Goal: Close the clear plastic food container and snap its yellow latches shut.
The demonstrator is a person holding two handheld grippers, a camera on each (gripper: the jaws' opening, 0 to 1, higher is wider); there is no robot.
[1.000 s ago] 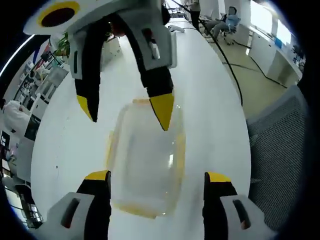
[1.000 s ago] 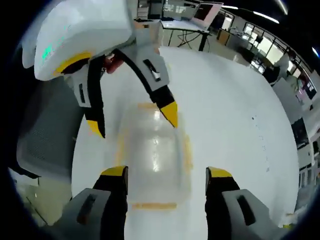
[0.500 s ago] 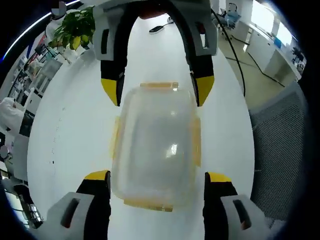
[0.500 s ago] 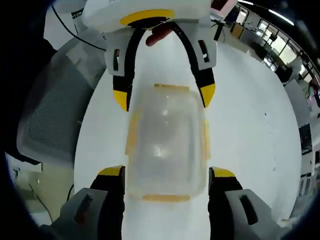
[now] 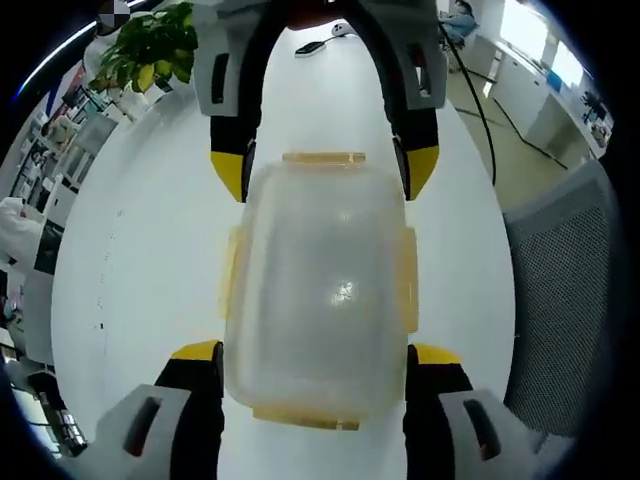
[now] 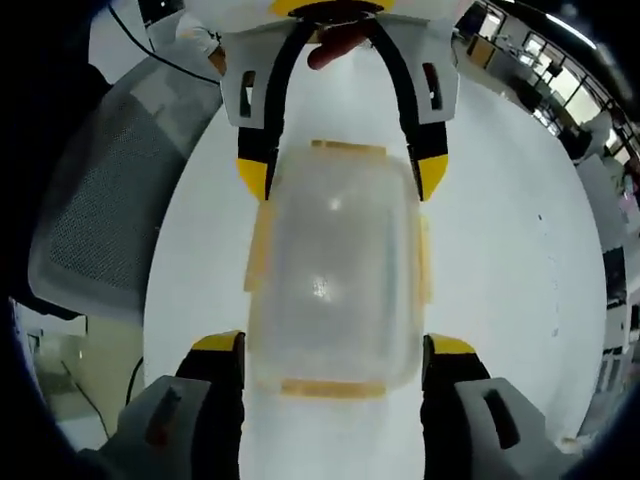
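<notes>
Container [image 5: 318, 295] lies lengthwise between the 2 facing grippers. Left gripper [image 5: 314, 362] and right gripper [image 6: 333, 355] both spread wide, straddling opposite ends, grasping nothing.

- The left gripper [image 5: 314, 352] is held with its yellow-tipped jaws spread wide apart, one at each lower side of the left gripper view.
- The right gripper [image 6: 336, 346] is likewise held wide open.
- The two grippers are pointed at each other, tips facing, each seen at the top of the other's view.
</notes>
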